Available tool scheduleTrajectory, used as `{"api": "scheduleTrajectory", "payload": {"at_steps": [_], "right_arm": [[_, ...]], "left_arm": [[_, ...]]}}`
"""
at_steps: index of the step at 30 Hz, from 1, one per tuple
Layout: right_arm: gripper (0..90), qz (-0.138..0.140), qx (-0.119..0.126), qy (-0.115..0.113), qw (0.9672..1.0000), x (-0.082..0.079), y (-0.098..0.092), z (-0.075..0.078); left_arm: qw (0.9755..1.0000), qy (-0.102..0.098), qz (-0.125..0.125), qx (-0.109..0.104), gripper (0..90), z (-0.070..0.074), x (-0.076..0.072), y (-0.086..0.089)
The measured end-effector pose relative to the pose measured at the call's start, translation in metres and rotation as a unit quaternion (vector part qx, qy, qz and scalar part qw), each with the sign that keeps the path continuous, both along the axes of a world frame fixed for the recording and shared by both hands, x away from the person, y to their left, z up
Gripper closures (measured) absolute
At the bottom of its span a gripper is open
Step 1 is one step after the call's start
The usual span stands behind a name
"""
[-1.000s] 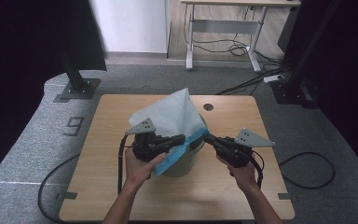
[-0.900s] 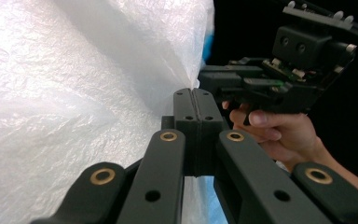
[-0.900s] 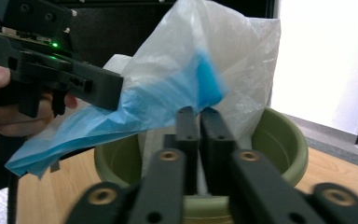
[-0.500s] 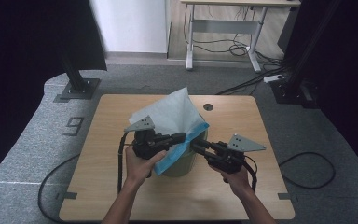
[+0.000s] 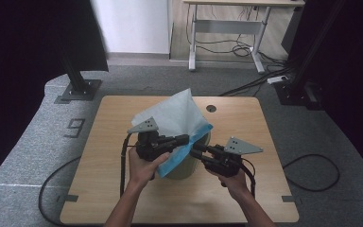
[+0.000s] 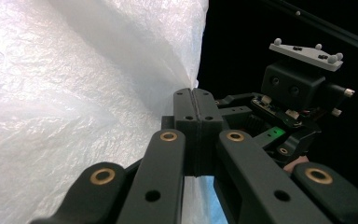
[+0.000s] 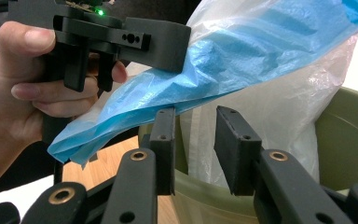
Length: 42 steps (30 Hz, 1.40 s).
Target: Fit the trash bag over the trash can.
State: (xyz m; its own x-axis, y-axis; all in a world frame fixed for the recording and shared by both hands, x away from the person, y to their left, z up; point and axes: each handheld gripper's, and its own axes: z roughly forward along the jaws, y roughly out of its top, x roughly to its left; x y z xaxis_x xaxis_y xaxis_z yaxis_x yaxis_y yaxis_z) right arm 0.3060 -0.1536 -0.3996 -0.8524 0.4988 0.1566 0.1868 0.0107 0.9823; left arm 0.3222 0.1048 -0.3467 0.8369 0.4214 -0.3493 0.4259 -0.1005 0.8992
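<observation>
Half-lined: the left gripper [image 5: 185, 139] pinches the thin blue-and-white plastic bin liner [image 5: 179, 116] above the round olive-green plastic bin [image 5: 189, 165], while the right gripper [image 7: 195, 135], jaws just parted and empty, nears its rim; the liner remains unfitted.

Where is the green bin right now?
In the high view, the green bin stands near the table's front middle, between both grippers, under the blue bag.

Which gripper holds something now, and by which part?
The left gripper pinches the plastic bag at its edge. The right gripper is open, holding nothing.
</observation>
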Motion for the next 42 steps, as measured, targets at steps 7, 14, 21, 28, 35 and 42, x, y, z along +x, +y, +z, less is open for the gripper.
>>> {"api": "scheduleTrajectory", "payload": {"at_steps": [7,14,21,28,35,42], "right_arm": [[64.7,-0.002,0.015,0.010,0.9998,0.0019,-0.0011,0.0012],[62.9,-0.003,0.030,0.024,0.9993,0.0048,-0.0033,0.0009],[70.5,0.006,0.052,0.039,0.9979,0.0092,-0.0022,-0.0005],[88.7,0.011,0.044,0.020,0.9988,0.0060,0.0007,0.0008],[88.8,0.004,0.024,0.005,0.9997,0.0029,0.0010,0.0023],[88.9,-0.004,0.010,0.009,0.9999,0.0038,0.0011,0.0011]], "left_arm": [[1.0000,0.002,-0.001,0.003,90.0,-0.0028,0.0011,-0.0003],[1.0000,0.005,-0.005,0.003,90.0,-0.0052,0.0016,-0.0029],[1.0000,0.007,-0.006,-0.004,90.0,-0.0049,0.0019,-0.0022],[1.0000,0.000,0.000,-0.006,90.0,-0.0048,0.0010,-0.0014],[1.0000,-0.008,0.002,-0.004,90.0,-0.0049,0.0002,-0.0020],[0.9999,-0.011,0.001,-0.004,90.0,-0.0044,-0.0001,-0.0017]]}}
